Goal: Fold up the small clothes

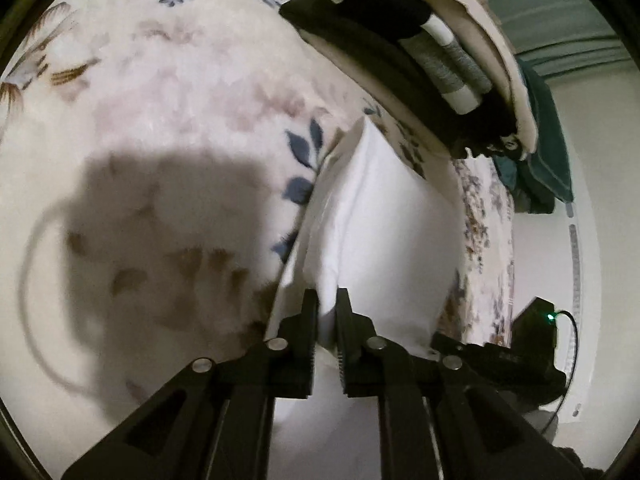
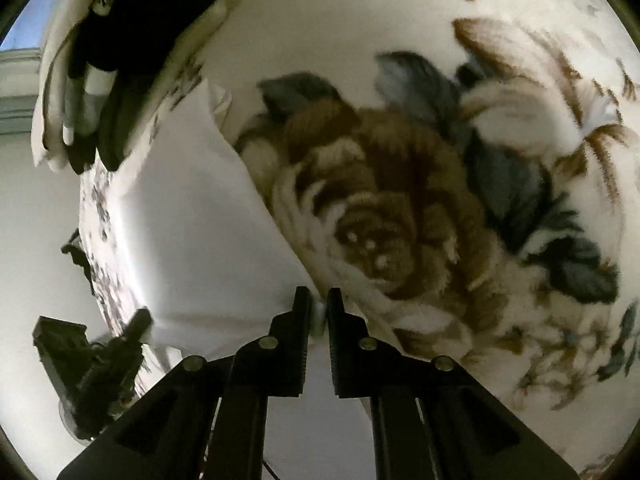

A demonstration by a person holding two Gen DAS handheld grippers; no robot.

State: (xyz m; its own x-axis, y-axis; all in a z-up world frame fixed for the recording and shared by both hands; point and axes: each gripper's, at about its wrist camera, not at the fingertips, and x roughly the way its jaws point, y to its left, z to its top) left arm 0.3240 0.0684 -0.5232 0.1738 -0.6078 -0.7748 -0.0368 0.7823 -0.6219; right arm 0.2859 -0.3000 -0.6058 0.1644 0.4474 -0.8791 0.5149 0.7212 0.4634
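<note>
Plain white cloth garment (image 1: 384, 216), creased, at the floral fleece blanket (image 1: 168, 92) edge; left gripper (image 1: 328, 312) and right gripper (image 2: 319, 312) each pinch it, jaws narrow.

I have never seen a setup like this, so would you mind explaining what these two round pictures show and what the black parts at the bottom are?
No robot arm here: a person holds a two-finger tool in each hand, each with a wide-angle camera looking along its fingers, hence the round, bent pictures. One picture comes from the left gripper, the other from the right gripper; the black parts are their jaws. Both are closed on edges of one white cloth, the small garment being folded. It lies on a floral blanket. Further back sits a pile of clothes, dark, grey-striped and beige. In each picture the other gripper shows at the side.
</note>
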